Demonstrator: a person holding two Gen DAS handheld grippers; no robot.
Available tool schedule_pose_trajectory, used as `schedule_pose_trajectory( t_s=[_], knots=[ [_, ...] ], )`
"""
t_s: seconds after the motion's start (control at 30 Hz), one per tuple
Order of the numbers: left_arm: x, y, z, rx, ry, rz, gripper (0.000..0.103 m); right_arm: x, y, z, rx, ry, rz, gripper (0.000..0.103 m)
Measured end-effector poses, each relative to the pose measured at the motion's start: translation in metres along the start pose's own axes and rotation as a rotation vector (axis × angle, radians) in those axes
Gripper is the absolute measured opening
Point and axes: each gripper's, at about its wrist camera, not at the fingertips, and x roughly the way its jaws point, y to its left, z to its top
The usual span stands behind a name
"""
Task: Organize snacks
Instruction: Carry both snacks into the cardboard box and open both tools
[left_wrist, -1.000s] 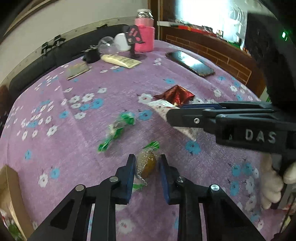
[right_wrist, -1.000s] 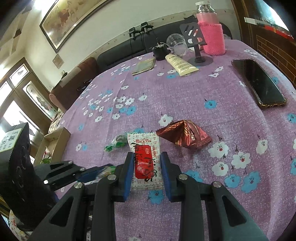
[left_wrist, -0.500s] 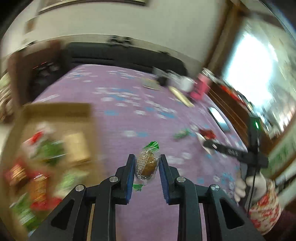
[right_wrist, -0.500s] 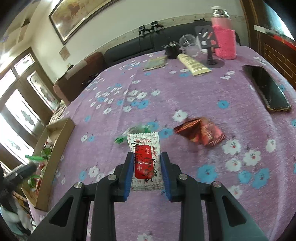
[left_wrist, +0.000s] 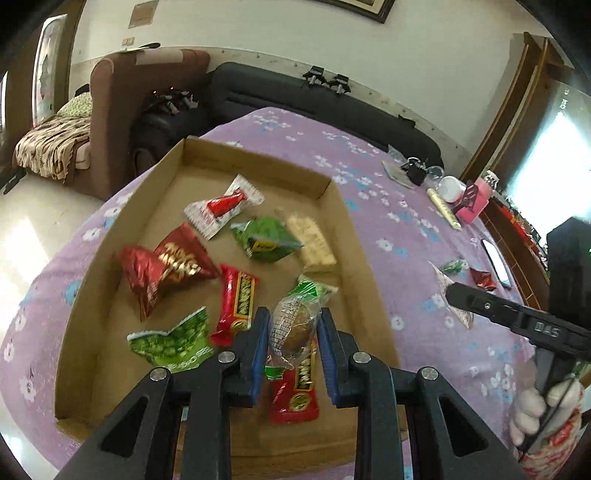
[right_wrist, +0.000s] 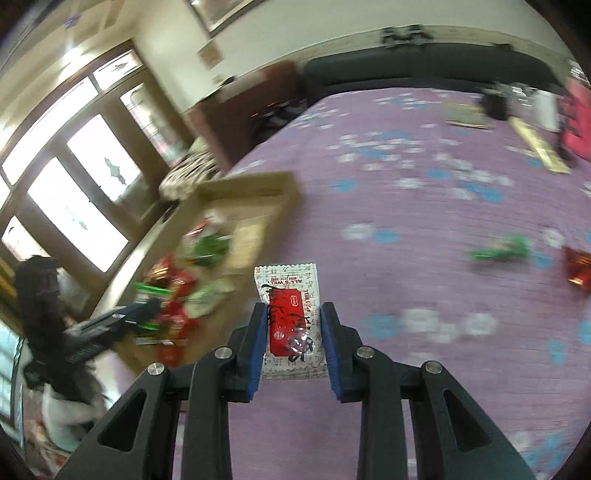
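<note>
My left gripper (left_wrist: 291, 325) is shut on a clear-wrapped brown candy (left_wrist: 293, 325) and holds it above the near right part of a cardboard box (left_wrist: 255, 162) that holds several snack packets. My right gripper (right_wrist: 293, 325) is shut on a white and red sachet (right_wrist: 290, 317) above the purple cloth, right of the box (right_wrist: 251, 188). The right gripper also shows in the left wrist view (left_wrist: 448, 290), right of the box. A green candy (right_wrist: 498, 249) and a red foil packet (right_wrist: 578, 267) lie on the cloth to the right.
The purple flowered tablecloth (left_wrist: 388, 221) covers a round table. A phone (left_wrist: 496, 260), a pink bottle (left_wrist: 474, 201), a tube (left_wrist: 443, 208) and small items sit at the far right. A brown armchair (left_wrist: 110, 110) and dark sofa (left_wrist: 295, 99) stand behind the table.
My left gripper has carried the brown candy left from the cloth to above the box. My right gripper has lifted the sachet and swung left toward the box.
</note>
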Motion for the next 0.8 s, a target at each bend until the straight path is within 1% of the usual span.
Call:
schedule_pose_trajectory(
  t_s=[0.03,0.1,0.13,0.17,0.23,0.4,0.53,0.6,0.67,0.8],
  knots=[
    [0.000,0.003,-0.001,-0.006,-0.003,0.002,0.029,0.007,0.012,0.001,-0.014,0.016,0.014,0.028],
    [-0.002,0.005,-0.001,-0.013,-0.010,-0.003,0.042,0.018,0.028,0.002,-0.033,0.038,0.029,0.028],
    [-0.004,0.005,0.000,-0.015,-0.019,-0.010,0.053,0.025,0.037,0.002,-0.045,0.052,0.033,0.028],
    [-0.007,0.005,-0.001,-0.016,-0.028,-0.014,0.060,0.030,0.044,0.001,-0.051,0.059,0.035,0.028],
    [-0.016,0.007,-0.001,-0.016,-0.051,-0.024,0.065,0.040,0.056,0.000,-0.064,0.076,0.042,0.028],
    [-0.036,0.018,0.002,-0.054,-0.114,-0.034,0.073,0.057,0.081,0.001,-0.109,0.091,0.029,0.028],
    [-0.047,0.030,0.005,-0.108,-0.146,-0.037,0.076,0.059,0.089,-0.002,-0.148,0.059,-0.018,0.031],
    [-0.050,0.033,0.005,-0.123,-0.154,-0.037,0.077,0.056,0.090,-0.003,-0.154,0.042,-0.016,0.044],
    [-0.052,0.034,0.005,-0.130,-0.160,-0.039,0.077,0.048,0.088,-0.004,-0.156,0.012,-0.021,0.050],
    [-0.056,0.030,0.005,-0.129,-0.165,-0.046,0.079,0.032,0.080,-0.005,-0.159,-0.026,-0.045,0.051]
  ],
)
